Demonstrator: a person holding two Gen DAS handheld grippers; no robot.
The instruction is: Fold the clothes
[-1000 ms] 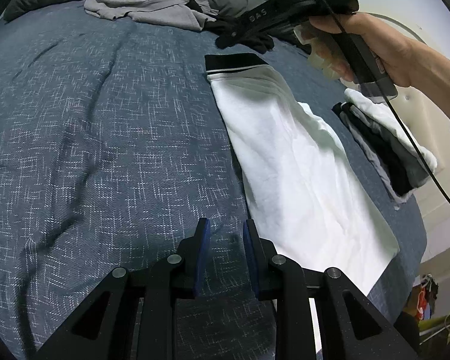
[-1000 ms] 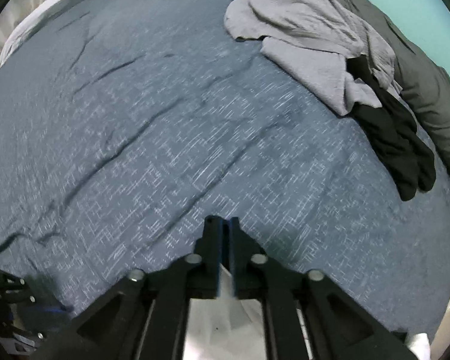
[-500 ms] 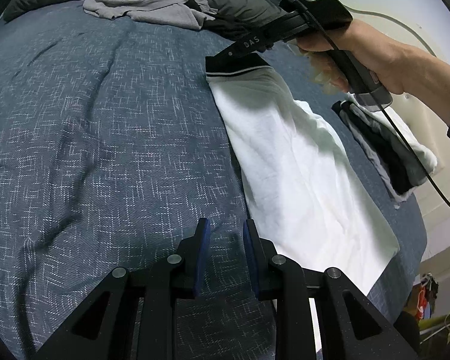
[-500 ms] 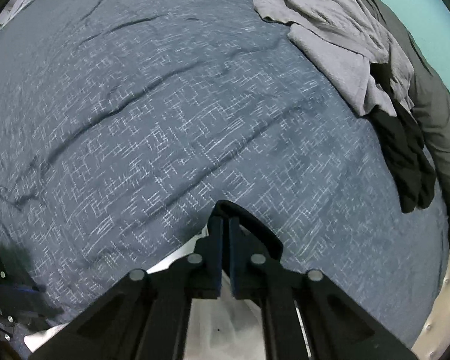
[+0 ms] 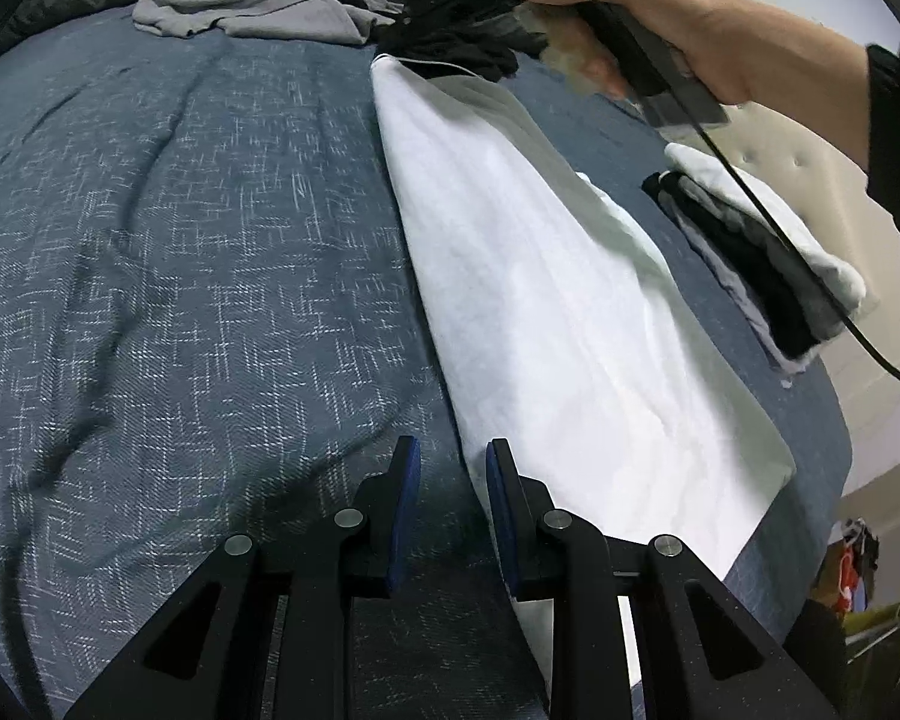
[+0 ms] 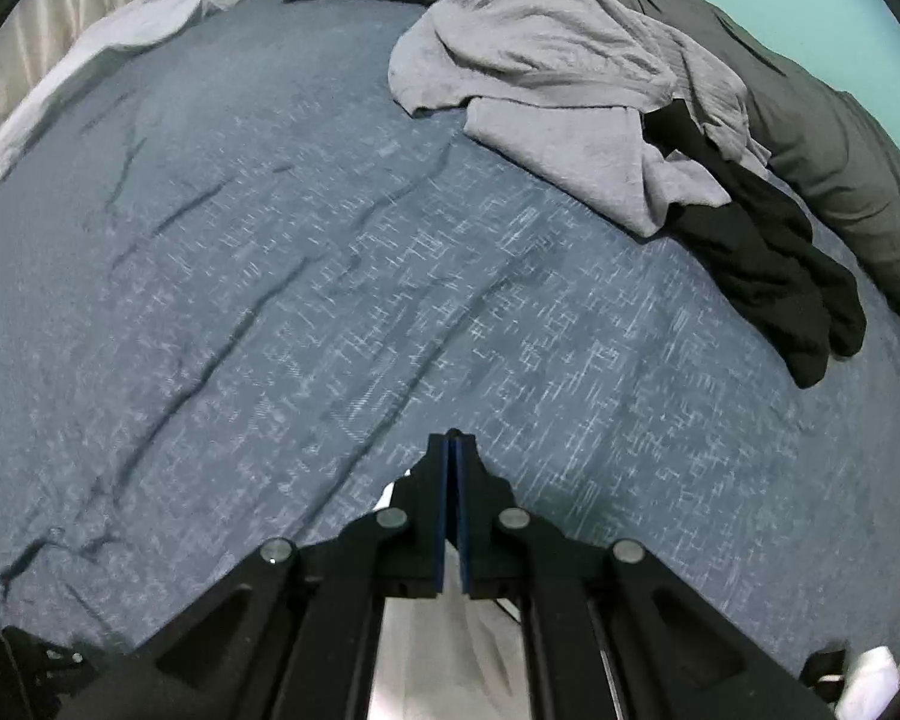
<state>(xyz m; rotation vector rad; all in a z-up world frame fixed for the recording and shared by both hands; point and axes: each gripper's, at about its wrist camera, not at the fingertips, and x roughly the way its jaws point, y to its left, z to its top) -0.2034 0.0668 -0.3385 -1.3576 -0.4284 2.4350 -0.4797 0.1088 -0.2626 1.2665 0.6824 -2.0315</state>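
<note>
A white garment [image 5: 570, 312] lies folded into a long strip on the blue bedspread [image 5: 180, 270]. My left gripper [image 5: 447, 462] is open and empty, just above the bed at the strip's near left edge. My right gripper [image 6: 452, 450] is shut on the garment's far dark-trimmed end, which shows as white cloth [image 6: 444, 660] under its fingers. In the left wrist view the hand-held right gripper [image 5: 414, 6] holds that end raised above the bed.
A crumpled grey garment [image 6: 570, 90] and a black garment [image 6: 768, 264] lie at the bed's far side, by a dark grey duvet [image 6: 840, 138]. A stack of folded clothes [image 5: 762, 252] sits to the right of the white strip, near the bed's edge.
My right gripper has lifted the garment's collar end up and drawn it toward the far side. My left gripper has shifted slightly closer to the strip's edge and stays open.
</note>
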